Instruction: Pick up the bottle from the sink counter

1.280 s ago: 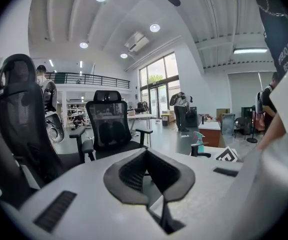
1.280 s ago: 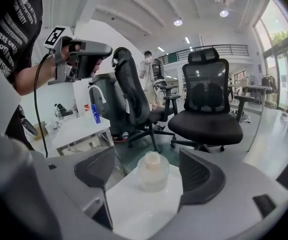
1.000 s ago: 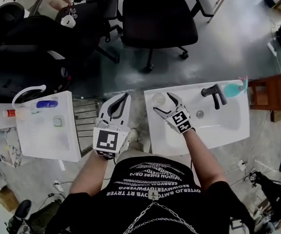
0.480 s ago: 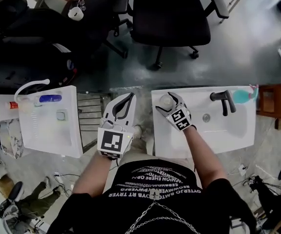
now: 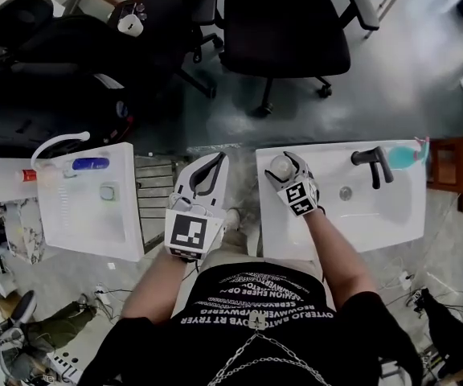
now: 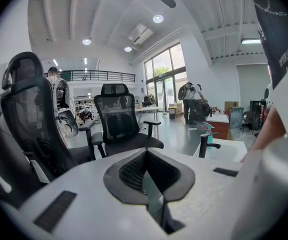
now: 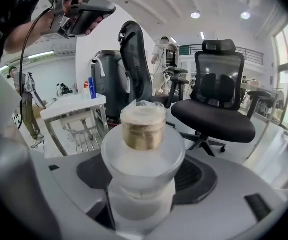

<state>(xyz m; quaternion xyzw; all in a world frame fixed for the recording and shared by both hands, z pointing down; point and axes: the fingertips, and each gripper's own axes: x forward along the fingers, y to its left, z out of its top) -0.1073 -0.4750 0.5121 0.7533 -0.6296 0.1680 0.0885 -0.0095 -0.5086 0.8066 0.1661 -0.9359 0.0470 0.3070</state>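
Bottle (image 7: pixel 143 159) stands at worktop's (image 5: pixel 376 225) far-left corner. Right claw (image 5: pixel 284 164) has just been closing on it, and pads look seated on its body. Grip below shoulder and lift straight. Left claw (image 6: pixel 149 176) together, empty.

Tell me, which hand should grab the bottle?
The right. The right gripper has the bottle between its jaws, which have just been closing around it on the sink counter. The left gripper is shut and hangs beside the counter, not over it.
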